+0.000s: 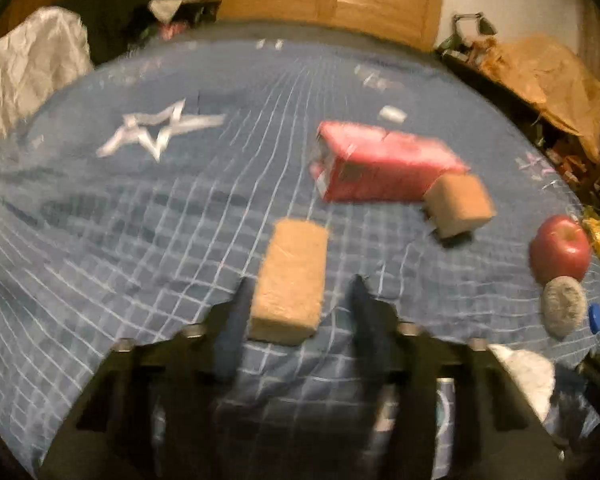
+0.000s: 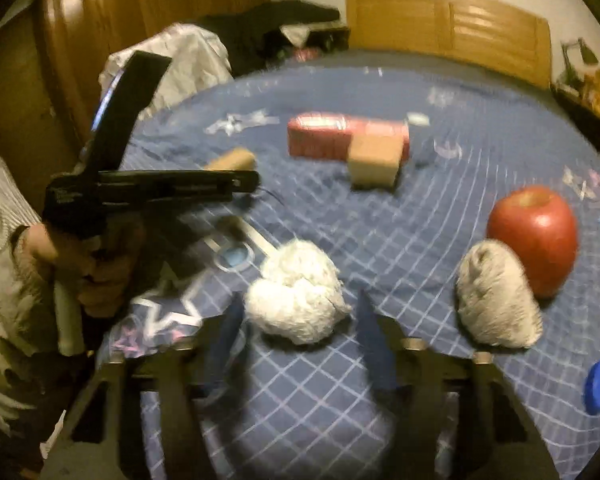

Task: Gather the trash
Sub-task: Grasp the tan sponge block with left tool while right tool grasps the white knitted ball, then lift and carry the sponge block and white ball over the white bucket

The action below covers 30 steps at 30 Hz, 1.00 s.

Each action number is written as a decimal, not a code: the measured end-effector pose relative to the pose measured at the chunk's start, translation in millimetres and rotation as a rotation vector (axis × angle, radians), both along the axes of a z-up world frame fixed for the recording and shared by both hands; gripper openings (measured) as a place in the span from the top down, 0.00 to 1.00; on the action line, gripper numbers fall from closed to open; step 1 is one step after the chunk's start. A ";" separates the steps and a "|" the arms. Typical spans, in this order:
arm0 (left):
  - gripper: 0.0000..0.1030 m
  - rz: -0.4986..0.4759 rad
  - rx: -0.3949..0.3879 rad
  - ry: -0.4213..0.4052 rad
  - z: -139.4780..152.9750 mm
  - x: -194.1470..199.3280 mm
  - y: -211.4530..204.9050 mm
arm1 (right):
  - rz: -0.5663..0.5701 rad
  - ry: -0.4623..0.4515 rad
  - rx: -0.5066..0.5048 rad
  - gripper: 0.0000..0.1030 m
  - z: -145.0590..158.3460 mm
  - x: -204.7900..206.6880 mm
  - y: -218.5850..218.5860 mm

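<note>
Straddling a tan block (image 1: 290,280), left jaws part-open, white wad (image 2: 296,296) between part-open right jaws.

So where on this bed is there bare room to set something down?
The widest bare stretch of bedspread lies left of the tan block, out toward the white star print. More open cover runs beyond the pink pack toward the headboard. The right side is crowded: apple, grey puff, blue cap, white wad.
</note>
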<state>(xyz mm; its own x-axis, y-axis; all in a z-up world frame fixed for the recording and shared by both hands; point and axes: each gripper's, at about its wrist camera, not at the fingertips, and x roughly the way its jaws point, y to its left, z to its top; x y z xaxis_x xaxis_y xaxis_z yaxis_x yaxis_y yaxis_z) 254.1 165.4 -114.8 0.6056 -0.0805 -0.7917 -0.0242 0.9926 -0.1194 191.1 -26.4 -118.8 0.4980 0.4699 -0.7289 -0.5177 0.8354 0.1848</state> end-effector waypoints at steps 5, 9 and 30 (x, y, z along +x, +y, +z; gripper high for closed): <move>0.74 0.050 -0.012 -0.047 5.1 -8.9 8.6 | 0.012 -0.031 0.024 0.63 0.6 -9.5 -3.1; 0.75 0.128 0.019 -0.116 20.1 -33.0 9.0 | -0.009 -0.024 0.054 0.63 3.2 -22.5 -14.7; 0.75 0.036 0.175 -0.319 105.2 -132.7 -126.0 | -0.216 -0.177 0.128 0.63 81.6 -119.8 -136.3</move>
